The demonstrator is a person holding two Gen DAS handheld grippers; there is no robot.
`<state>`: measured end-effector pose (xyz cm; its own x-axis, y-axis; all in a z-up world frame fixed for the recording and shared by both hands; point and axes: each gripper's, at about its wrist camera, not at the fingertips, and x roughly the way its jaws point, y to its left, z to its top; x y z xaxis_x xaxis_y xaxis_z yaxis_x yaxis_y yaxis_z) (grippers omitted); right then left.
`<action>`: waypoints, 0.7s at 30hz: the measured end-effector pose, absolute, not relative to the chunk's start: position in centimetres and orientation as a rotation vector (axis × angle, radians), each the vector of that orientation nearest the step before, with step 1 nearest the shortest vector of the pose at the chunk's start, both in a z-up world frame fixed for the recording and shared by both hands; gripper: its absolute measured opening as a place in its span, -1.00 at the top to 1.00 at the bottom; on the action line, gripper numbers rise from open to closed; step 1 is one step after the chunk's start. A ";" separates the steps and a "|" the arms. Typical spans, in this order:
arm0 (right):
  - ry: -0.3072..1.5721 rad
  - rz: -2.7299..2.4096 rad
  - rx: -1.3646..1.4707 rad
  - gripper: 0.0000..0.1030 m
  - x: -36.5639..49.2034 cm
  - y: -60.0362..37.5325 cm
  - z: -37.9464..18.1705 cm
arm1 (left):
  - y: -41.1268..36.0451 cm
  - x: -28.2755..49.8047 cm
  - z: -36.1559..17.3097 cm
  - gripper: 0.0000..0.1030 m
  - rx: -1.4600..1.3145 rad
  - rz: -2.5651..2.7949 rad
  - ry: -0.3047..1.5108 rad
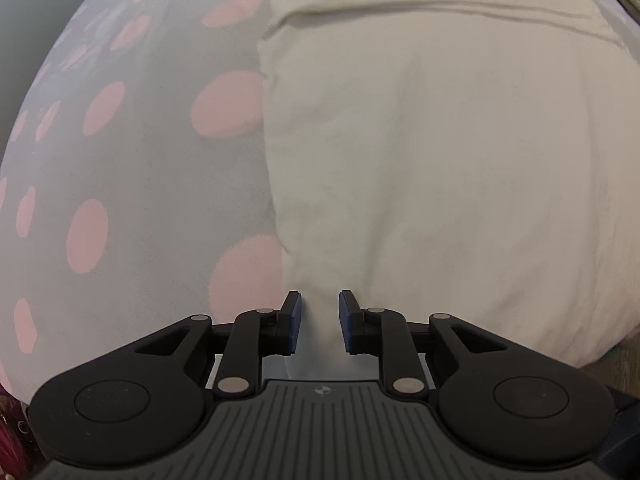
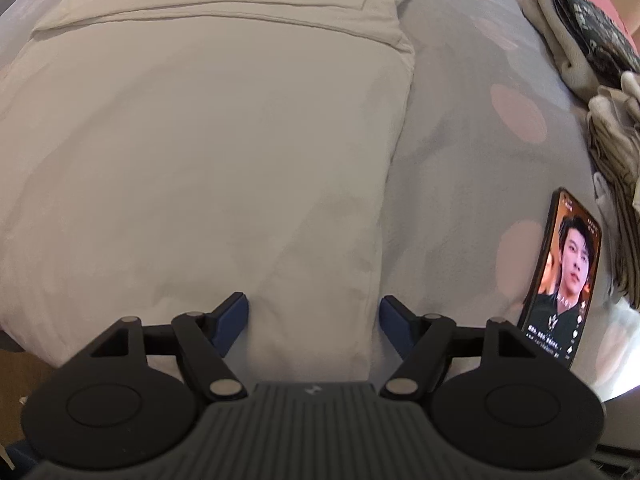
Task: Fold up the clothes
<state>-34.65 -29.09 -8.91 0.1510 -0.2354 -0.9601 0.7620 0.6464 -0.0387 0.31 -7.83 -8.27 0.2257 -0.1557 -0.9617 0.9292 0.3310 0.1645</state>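
Note:
A white garment lies folded and flat on a grey bedsheet with pink dots. In the left wrist view my left gripper points down over the garment's near left edge. Its jaws stand a little apart, and white cloth shows in the gap with no pad visibly pressing on it. In the right wrist view the same garment fills the left and middle. My right gripper hangs wide open over its near right corner, with the cloth lying loose below the fingers. A folded band runs across the garment's far end.
A phone with a lit screen lies on the sheet just right of my right gripper. Bunched beige and dark patterned clothes sit at the right edge. The bed's near edge and a wooden floor show at the lower left.

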 end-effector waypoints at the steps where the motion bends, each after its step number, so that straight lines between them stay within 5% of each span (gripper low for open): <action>1: 1.218 -0.770 0.565 -0.46 -34.8 -29.4 -9.0 | -7.8 0.3 -8.5 0.61 0.935 -0.917 1.061; 9: 1.200 -0.773 0.662 -0.33 -35.3 -29.9 -9.2 | -7.9 -0.2 -8.7 0.60 0.947 -0.912 1.053; 14: 1.203 -0.745 0.605 0.15 -34.3 -28.4 -8.8 | -8.1 -1.4 -8.6 0.86 0.980 -0.927 1.017; 17: 1.202 -0.727 0.532 0.70 -33.5 -27.5 -8.5 | -8.2 -2.2 -8.5 0.98 0.998 -0.937 0.996; 21: 1.201 -0.736 0.442 0.86 -32.4 -26.6 -8.1 | -8.2 -2.5 -8.1 1.00 0.983 -0.930 0.981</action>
<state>-32.44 -26.56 -8.12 0.1756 -0.2756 -0.9451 0.7168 0.6938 -0.0691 -2.55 -8.16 -8.08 0.2801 -0.1735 -0.9441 0.9334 0.2789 0.2257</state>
